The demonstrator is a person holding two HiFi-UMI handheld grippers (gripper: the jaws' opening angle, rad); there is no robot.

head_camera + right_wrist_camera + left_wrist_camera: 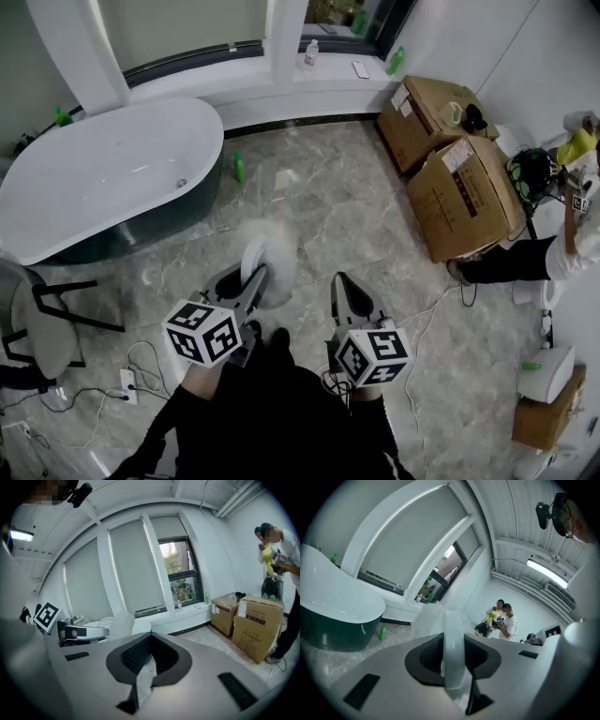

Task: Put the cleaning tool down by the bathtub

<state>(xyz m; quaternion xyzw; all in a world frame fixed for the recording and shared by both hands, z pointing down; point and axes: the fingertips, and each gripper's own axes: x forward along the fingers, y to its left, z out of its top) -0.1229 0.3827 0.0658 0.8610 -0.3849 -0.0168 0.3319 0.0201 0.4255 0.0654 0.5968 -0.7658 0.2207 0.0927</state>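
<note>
The cleaning tool [266,246] is a white handle with a fluffy white head. My left gripper [247,281] is shut on its handle, and the head points toward the bathtub. In the left gripper view the handle [453,644] stands upright between the jaws of the left gripper [453,660]. The white bathtub [103,173] with its dark green outside stands at the far left, about a metre beyond the tool; it also shows as the bathtub [333,604]. My right gripper [349,289] hangs beside the left one, shut and holding nothing; its view shows marble floor past the right gripper [144,670].
Two cardboard boxes [464,197] stand at the right. A green bottle [239,169] stands on the floor by the tub's end. A chair [42,323] is at the left, with a power strip [128,384] and cables near my feet. A person [525,258] stands at the far right.
</note>
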